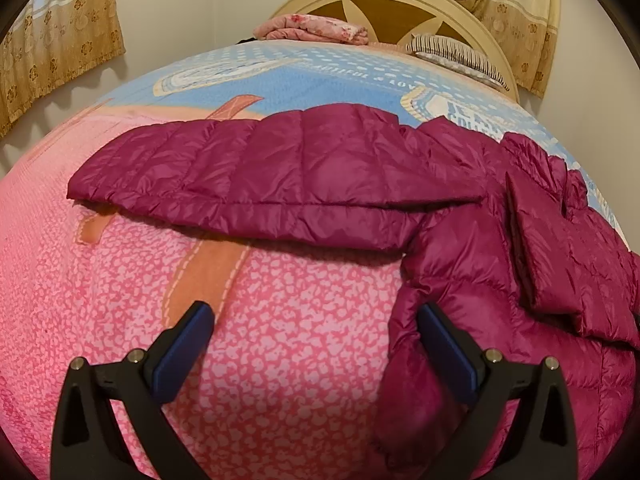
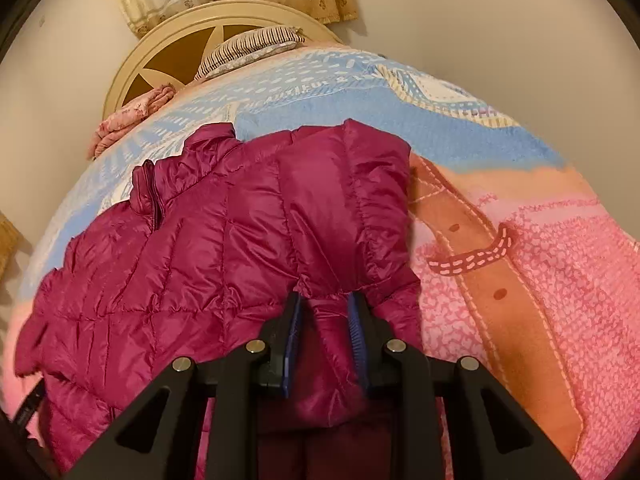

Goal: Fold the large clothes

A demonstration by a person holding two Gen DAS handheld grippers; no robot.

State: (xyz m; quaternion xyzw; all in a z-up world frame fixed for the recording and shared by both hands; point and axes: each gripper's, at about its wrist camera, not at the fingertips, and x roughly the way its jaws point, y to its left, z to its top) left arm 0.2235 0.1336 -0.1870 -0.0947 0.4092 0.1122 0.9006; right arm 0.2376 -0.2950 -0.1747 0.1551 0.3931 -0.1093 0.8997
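Observation:
A magenta quilted puffer jacket lies on the bed. In the left wrist view one sleeve stretches out to the left across the pink blanket. My left gripper is open and empty above the blanket, its right finger touching the jacket's near edge. In the right wrist view the jacket fills the left and middle, with a sleeve folded over the body. My right gripper is shut on a fold of the jacket's fabric near the lower hem.
The bed carries a pink, orange and blue patterned blanket. At its far end are a cream round headboard, a folded pink floral cloth and a striped pillow. Curtains hang on the walls.

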